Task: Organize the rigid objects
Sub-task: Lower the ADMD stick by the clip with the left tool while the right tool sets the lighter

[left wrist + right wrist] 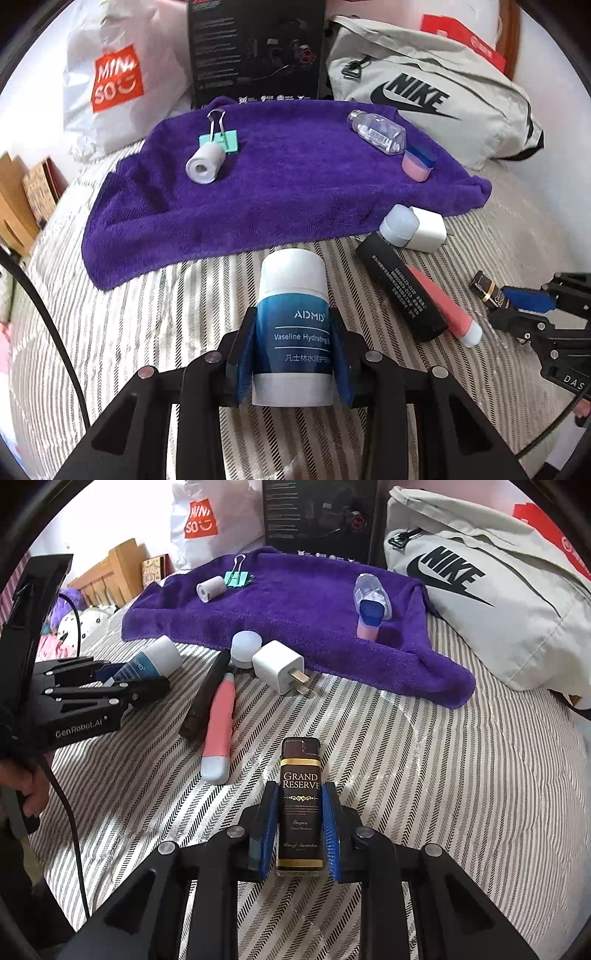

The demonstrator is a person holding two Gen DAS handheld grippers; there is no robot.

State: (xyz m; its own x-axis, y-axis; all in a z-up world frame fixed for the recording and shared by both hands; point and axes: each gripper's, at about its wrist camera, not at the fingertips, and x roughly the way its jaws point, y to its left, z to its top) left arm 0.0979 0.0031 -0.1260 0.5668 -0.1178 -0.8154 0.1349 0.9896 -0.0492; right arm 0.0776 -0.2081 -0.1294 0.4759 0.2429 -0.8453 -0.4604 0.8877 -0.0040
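**Stock on the bed: two items in hand, four on the towel**

Item 1. Vaseline balm tube, white cap, blue label. My left gripper is clenched on its lower body, the blue pads pressing both sides; the tube stands over the striped bedcover, just short of the purple towel.

Item 2. Grand Reserve lighter, dark brown with gold bands. My right gripper has it between its blue pads, which sit against its sides as far as I can see; I count it as grasped.

Already on the towel: white roll, teal binder clip, clear bottle, pink and blue case.

Still loose on the bedcover: black tube, pink stick, white charger plug, small frosted jar.

Step in hand, as I judge it: both pieces picked, ready to carry. Next move calls for lifting each forward to a bare patch of towel, setting it down apart from the others, then opening.
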